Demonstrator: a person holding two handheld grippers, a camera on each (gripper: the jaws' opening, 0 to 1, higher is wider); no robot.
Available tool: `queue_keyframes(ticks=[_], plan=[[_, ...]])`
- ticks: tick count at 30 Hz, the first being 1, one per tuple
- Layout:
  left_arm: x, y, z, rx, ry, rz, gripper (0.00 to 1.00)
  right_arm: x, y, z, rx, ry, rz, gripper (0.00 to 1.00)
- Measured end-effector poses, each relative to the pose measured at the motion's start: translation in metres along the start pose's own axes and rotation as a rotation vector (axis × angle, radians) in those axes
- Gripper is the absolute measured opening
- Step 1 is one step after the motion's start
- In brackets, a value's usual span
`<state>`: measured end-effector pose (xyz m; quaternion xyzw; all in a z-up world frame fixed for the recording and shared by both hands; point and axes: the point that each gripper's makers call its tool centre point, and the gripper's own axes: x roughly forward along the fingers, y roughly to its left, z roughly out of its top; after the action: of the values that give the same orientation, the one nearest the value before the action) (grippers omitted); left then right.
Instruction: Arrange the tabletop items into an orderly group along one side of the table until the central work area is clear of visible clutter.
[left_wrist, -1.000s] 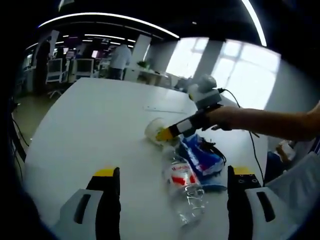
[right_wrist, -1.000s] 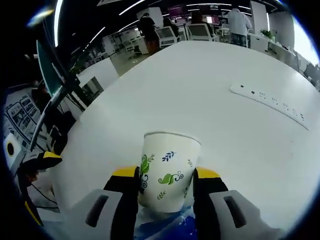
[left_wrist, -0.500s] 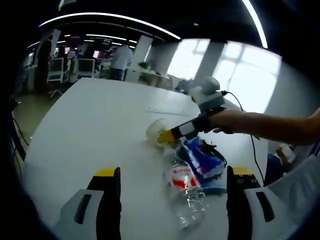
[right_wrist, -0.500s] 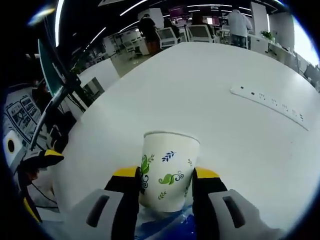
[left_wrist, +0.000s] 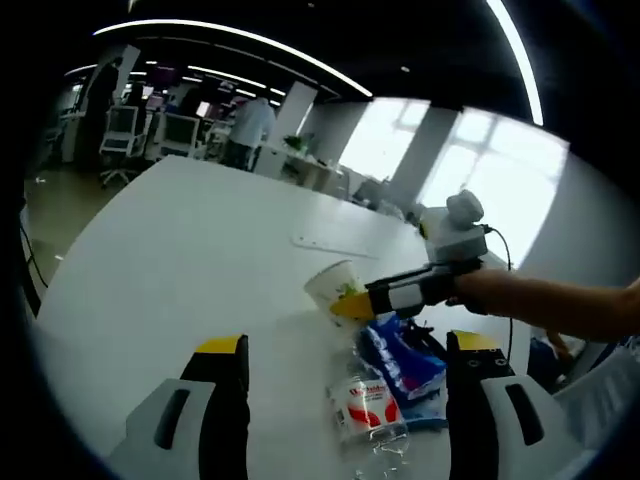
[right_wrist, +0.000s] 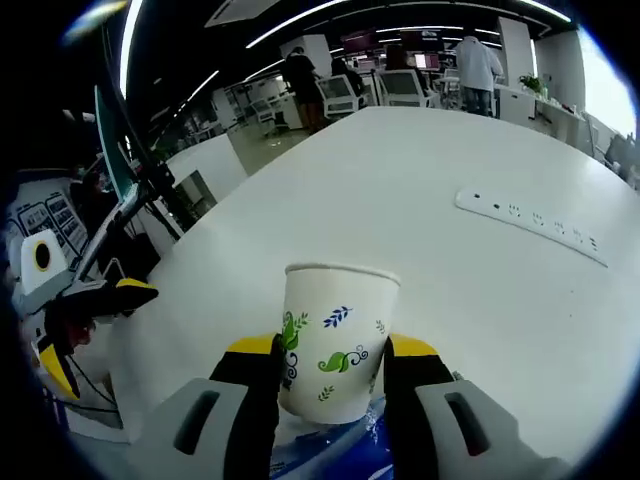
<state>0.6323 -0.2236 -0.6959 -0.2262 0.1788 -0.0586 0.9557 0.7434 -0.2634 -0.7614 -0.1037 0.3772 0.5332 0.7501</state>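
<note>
open office (bright windows), ceiling light strips, distant desks.

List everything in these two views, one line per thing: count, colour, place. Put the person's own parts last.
Paper cup: one, white with green and blue leaf print, between the right gripper's jaws.
Plastic bottle: one, clear with red-and-white label, lying on the table.
Blue packet: one, blue and white, beside the bottle, under the cup.
Power strip: one, white, flat on the table beyond the cup.
Table: one, white, large.
Office chairs and desks: several, far background.
People: a few, standing far back.
Left gripper: black with yellow tips, jaws wide apart, holding nothing.
Right gripper: black with yellow tips, closed on the cup.
Forearm: one, behind the right gripper.
</note>
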Motion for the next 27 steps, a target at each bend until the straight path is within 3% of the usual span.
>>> queue_keyframes(ticks=[9, 15, 19, 27], plan=[[0.033, -0.005, 0.015, -0.056, -0.027, -0.033, 0.74, -0.013, 0.009, 0.007, -0.087, -0.091, 0.040, 0.37], [0.055, -0.008, 0.020, -0.086, -0.026, -0.045, 0.70, -0.022, 0.012, 0.002, -0.093, -0.112, 0.042, 0.37], [0.068, -0.011, 0.022, -0.145, -0.023, -0.064, 0.70, -0.027, 0.016, 0.009, -0.102, -0.145, 0.052, 0.37], [0.089, -0.014, 0.023, -0.174, 0.000, -0.083, 0.68, -0.033, 0.023, 0.019, -0.157, -0.177, 0.062, 0.37]])
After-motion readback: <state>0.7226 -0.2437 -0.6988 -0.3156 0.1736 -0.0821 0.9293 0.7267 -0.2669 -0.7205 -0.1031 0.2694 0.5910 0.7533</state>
